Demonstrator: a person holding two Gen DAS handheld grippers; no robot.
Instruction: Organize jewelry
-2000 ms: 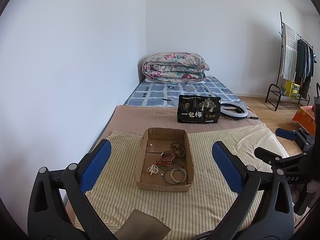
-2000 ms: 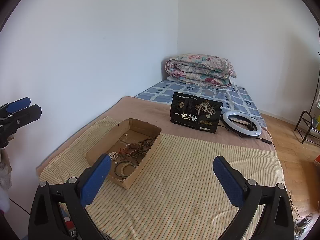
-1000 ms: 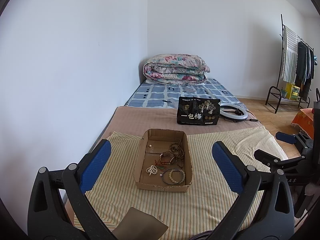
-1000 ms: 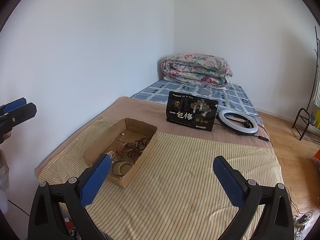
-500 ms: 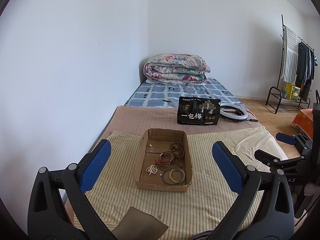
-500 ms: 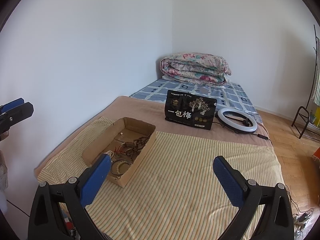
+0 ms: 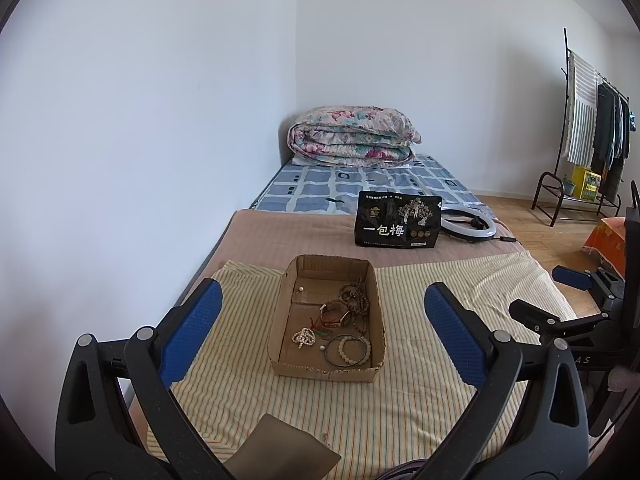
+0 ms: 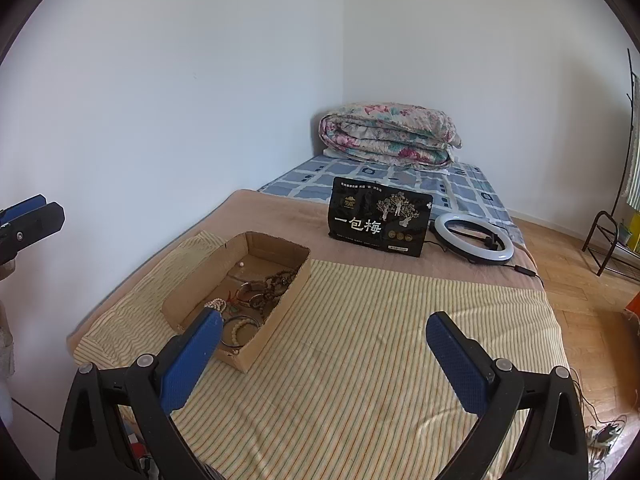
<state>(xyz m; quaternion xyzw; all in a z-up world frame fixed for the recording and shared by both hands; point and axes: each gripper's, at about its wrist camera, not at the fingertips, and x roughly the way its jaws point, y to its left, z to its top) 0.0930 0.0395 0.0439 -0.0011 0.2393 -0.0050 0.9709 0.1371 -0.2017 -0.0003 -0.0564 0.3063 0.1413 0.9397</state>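
- Little has moved since two seconds back: the left gripper (image 7: 323,336) sits a touch farther from the box (image 7: 328,372), and the right gripper (image 8: 324,360) has swung slightly right, so the bag (image 8: 380,222) sits nearer the middle of its view.
- Both claws hang above the striped cloth (image 8: 360,360) with blue pads spread wide apart, holding nothing.
- The jewelry lies inside the box: a bead bracelet (image 7: 352,350) inside a dark ring near the front wall, a small white bead string (image 7: 304,337) to its left, a watch (image 7: 334,314) mid-box, and brown beads (image 7: 356,296) toward the back right.
- From the right view, the left pad covers the box's near corner, and the pieces tangle too much to separate.
- A red and green bit beside the white string is too small to identify.
- A brown flap at the bottom of the left view is cut off.
- The box sits on the cloth's left part, near the wall side; the wide stretch of cloth to its right lies open.
- Behind stand the bag, a ring light (image 8: 474,244) just beside it, and a folded quilt (image 7: 352,136) at the far end.
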